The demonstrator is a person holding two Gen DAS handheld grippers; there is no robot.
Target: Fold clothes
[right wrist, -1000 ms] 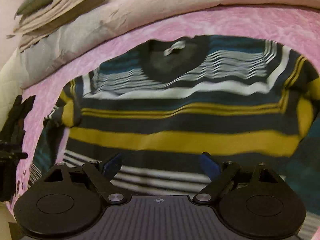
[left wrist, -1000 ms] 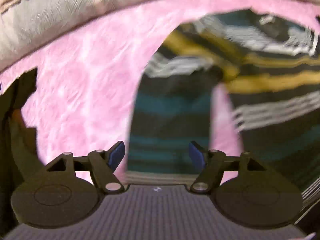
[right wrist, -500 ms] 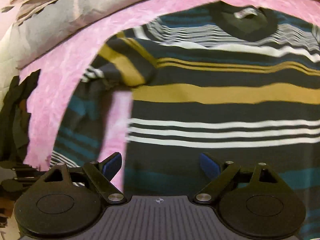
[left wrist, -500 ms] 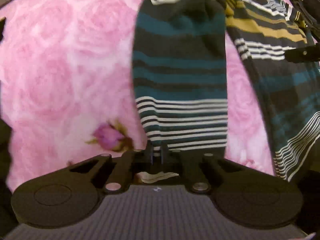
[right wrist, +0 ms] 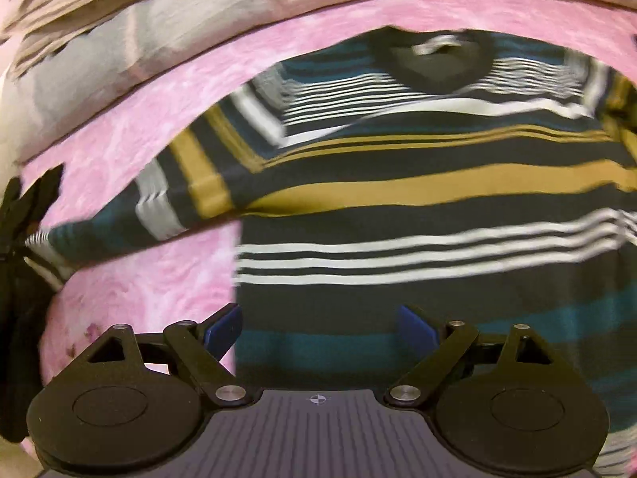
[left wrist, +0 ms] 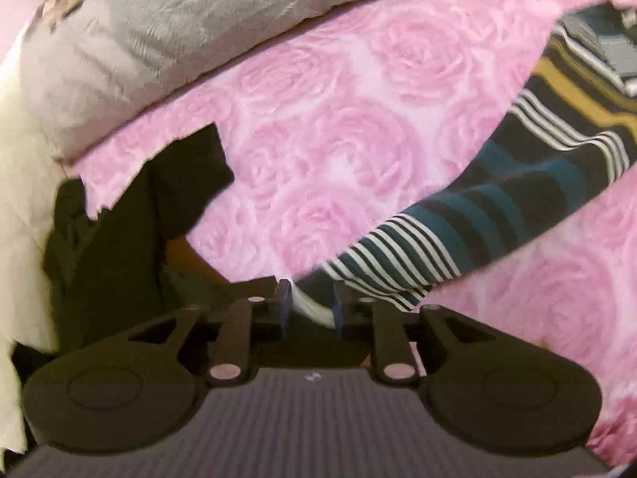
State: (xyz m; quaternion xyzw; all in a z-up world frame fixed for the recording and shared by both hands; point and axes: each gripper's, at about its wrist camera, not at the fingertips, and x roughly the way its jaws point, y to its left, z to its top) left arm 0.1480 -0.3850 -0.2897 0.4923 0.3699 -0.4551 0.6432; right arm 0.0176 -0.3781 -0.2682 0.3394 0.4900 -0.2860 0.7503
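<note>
Sweater (right wrist: pixel 398 183): lies spread on the pink bed cover (left wrist: pixel 338 127), front up, collar at the far side, so its body is flat for folding.
Sleeve (left wrist: pixel 458 235): stretched out sideways from the body, lifted a little, because its cuff is held.
Left gripper (left wrist: pixel 308 306): fingers together, clamped on the cuff to steer the sleeve.
Right gripper (right wrist: pixel 320 330): fingers apart, holding nothing, low over the sweater's near part.
Dark clothes (left wrist: pixel 119 239): at the bed's left edge, apart from the sweater.
</note>
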